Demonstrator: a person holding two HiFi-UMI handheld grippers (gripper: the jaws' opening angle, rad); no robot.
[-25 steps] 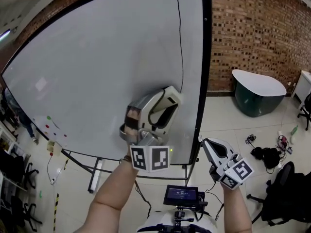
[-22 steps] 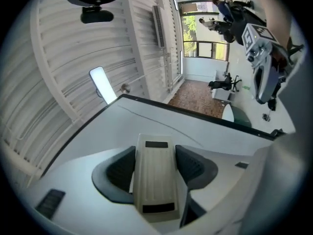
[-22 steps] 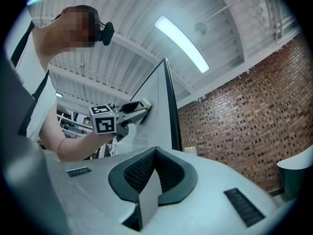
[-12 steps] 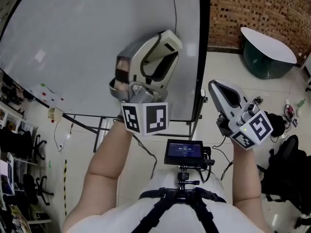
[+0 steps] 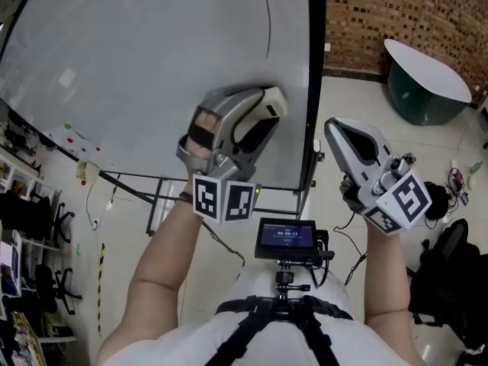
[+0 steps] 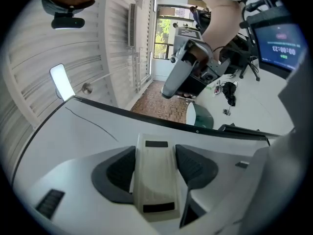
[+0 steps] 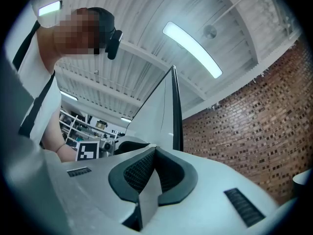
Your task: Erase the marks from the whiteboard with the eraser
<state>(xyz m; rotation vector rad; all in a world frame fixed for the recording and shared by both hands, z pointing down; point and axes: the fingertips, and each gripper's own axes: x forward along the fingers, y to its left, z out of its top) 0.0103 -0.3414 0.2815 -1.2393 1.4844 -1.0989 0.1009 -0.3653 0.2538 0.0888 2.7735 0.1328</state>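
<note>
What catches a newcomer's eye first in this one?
The big whiteboard fills the upper left of the head view, one thin black line near its right edge. Below that line the left hand-held gripper clamps a cream eraser; the right hand-held gripper is shut and empty beside the board.

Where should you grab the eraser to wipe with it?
By its two long sides, across the narrow width, coming from the back. The eraser is a slim oblong block, so flat pads sit squarely there, and the wiping face stays free toward the whiteboard. The left gripper holds it just that way.
</note>
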